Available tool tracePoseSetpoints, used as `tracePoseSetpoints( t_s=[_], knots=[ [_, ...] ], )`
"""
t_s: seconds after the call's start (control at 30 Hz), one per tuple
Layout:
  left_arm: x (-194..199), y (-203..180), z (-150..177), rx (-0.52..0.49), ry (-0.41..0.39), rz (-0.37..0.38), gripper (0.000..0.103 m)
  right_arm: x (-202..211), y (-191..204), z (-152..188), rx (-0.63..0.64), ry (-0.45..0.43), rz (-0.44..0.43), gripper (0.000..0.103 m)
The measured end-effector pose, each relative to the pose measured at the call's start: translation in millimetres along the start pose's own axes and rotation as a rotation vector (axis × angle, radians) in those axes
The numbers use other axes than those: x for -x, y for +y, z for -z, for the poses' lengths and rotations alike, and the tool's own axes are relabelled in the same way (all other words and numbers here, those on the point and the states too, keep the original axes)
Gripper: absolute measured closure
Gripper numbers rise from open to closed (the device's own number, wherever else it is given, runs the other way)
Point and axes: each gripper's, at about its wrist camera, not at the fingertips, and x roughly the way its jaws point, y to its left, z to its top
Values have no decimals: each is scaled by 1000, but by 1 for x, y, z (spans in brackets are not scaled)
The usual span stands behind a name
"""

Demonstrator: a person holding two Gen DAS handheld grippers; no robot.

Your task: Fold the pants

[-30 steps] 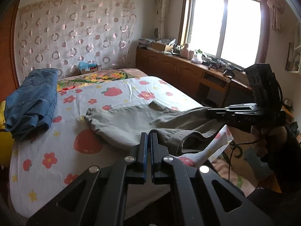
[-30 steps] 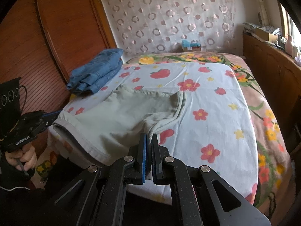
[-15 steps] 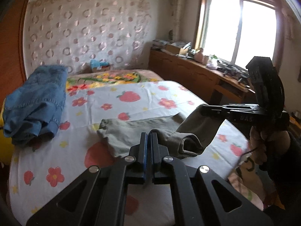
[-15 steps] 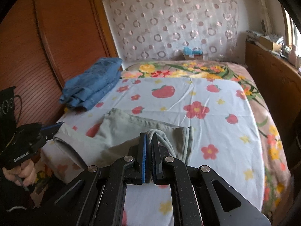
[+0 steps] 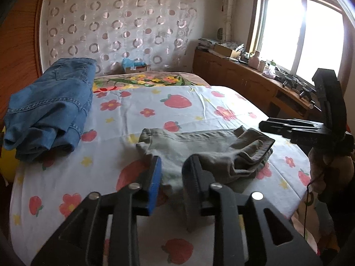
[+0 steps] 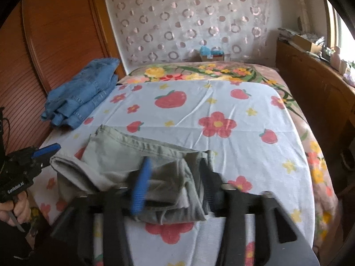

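Note:
Grey-green pants [image 5: 199, 141] [image 6: 124, 153] lie folded over on the strawberry-print bed sheet [image 5: 182, 110] [image 6: 221, 102], near its front edge. My left gripper [image 5: 174, 168] hovers low over the pants' near left end. Its jaws are opening, with loose cloth lying between the pads and not pinched. My right gripper [image 6: 175, 175] is at the bunched right end, its jaws also opening, blurred, with cloth lying between them. Each gripper shows in the other's view: the right gripper [image 5: 266, 125] at the right, the left gripper [image 6: 47, 149] at the left, each held by a hand.
A folded pile of blue jeans [image 5: 48, 108] [image 6: 84, 97] lies at the sheet's left side by the wooden wardrobe [image 6: 44, 44]. A small box [image 5: 133, 65] stands at the bed's head. A wooden cabinet [image 5: 244, 79] with clutter runs under the window on the right.
Both grippers, shut on the pants' edge, carried it forward over the rest of the pants and sank toward the bed. Both jaws have now opened and released the cloth.

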Motion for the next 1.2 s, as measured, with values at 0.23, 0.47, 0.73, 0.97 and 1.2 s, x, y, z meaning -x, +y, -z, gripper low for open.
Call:
tracePoseSetpoints(
  t_s=[0.23,0.47,0.73,0.97,1.2],
  knots=[
    [-4,7,8,16,47,-16,63,5,-7,14,45,15,10,45],
    [-11,8,19,11,76,-46,63,12,-15,40,24,48,-23,45],
    [-10,10,23,21,81,-45,63,22,-8,50,59,60,-7,44],
    [6,14,30,23,83,-40,63,6,7,50,114,115,-18,43],
    [15,16,36,18,81,-28,63,-8,20,46,163,136,-7,43]
  ],
)
